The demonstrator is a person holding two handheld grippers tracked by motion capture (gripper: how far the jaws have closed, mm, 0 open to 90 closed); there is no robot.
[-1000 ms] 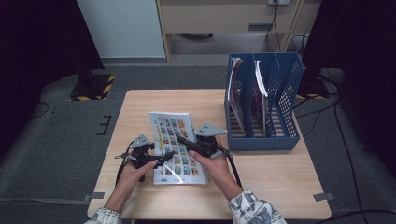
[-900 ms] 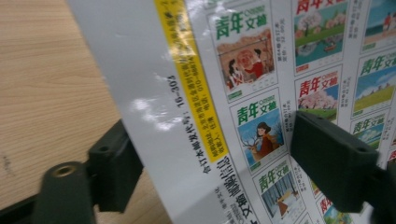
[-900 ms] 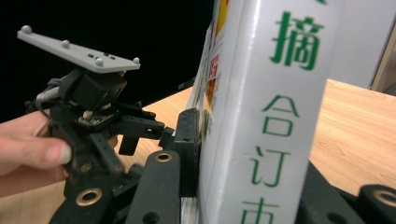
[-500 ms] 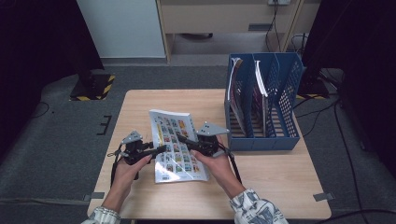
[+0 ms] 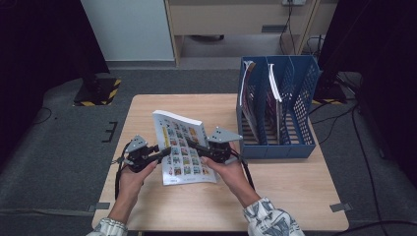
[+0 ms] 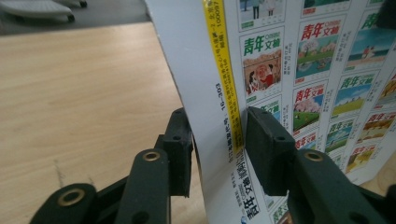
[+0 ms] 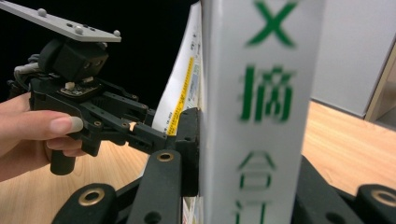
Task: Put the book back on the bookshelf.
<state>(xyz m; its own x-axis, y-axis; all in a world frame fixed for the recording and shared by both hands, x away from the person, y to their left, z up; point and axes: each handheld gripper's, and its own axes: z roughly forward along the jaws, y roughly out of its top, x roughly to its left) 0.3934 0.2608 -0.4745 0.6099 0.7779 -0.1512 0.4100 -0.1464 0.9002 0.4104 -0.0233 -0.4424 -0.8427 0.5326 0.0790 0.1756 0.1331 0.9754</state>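
Both tongs, left tongs (image 5: 164, 151) and right tongs (image 5: 191, 144), are clamping the thick white picture-covered magazine (image 5: 183, 147), which is risking slipping toward the wooden desk (image 5: 275, 182) at 6 o'clock.

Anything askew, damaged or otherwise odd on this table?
Nothing looks damaged or spilled. The thick magazine is tilted, its far end raised off the table, because the left gripper and right gripper clamp it; the left jaws have just closed on its edge. The magazines in the blue file rack lean slightly, which looks ordinary.
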